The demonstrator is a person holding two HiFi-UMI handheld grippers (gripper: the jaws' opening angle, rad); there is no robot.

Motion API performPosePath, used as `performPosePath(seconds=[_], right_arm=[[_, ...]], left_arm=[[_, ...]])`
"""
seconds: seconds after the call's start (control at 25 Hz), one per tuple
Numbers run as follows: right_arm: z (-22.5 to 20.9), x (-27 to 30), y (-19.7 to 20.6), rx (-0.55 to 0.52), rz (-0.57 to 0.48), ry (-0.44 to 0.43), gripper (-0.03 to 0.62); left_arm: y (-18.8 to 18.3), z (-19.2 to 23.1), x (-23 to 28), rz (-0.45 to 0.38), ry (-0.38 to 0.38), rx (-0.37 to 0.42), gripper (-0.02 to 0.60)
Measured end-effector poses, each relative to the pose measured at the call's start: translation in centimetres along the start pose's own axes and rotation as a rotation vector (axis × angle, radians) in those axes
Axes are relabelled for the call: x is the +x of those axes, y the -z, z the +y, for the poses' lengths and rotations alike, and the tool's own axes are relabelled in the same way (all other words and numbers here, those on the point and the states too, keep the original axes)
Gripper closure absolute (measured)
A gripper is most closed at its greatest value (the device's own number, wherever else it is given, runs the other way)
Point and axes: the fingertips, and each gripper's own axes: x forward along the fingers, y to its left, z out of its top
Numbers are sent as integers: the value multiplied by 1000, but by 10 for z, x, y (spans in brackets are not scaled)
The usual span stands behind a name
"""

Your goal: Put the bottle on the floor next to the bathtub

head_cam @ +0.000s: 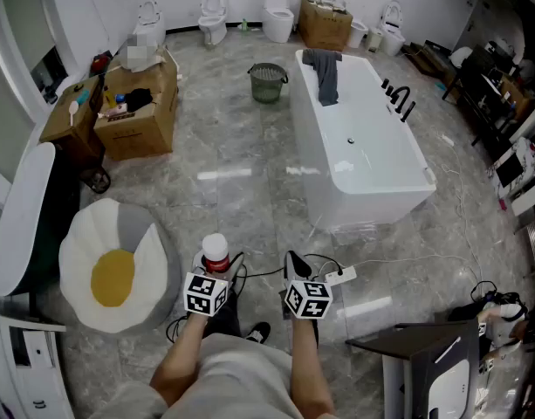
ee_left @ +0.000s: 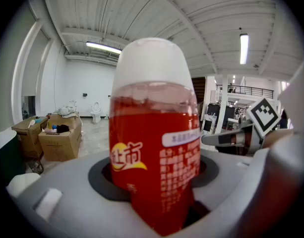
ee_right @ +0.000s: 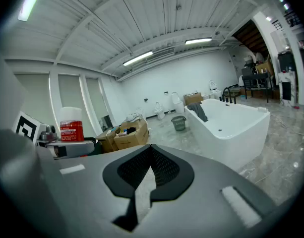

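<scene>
Left hand-held gripper (head_cam: 216, 267) is hugging the bottle (ee_left: 154, 133) low on its body, jaws wide. It's probably heavy-ish, slick plastic. Right hand-held gripper (ee_right: 151, 152) is sitting shut, empty.

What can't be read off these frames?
Base of the bottle: left gripper view, hidden down inside the left gripper.
Small print on its label: left gripper view, blurred.
Contents of the cardboard box: head view, too small.

bottle (ee_left: 154, 148): clear, glossy plastic
bathtub (head_cam: 372, 203): smooth, glossy white
floor (head_cam: 232, 199): polished, reflective stone look
box (head_cam: 140, 125): matt cardboard
</scene>
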Motion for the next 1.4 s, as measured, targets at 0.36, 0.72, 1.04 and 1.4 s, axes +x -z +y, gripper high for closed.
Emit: performPosePath(seconds=[0.36, 0.72, 1.04, 1.4], right_arm=[[-10, 20, 6, 33, 20, -5, 594], [-4, 79, -19, 143, 9, -67, 594], [-11, 155, -51, 106, 53, -43, 594], [8, 263, -76, 61, 90, 8, 593]], left_arm=[[10, 20, 7, 27, -21, -36, 255], [-8, 74, 45, 55, -27, -75, 253], [-57, 130, 116, 7, 2, -107, 253], [-91, 225, 163, -20, 0, -111, 255]])
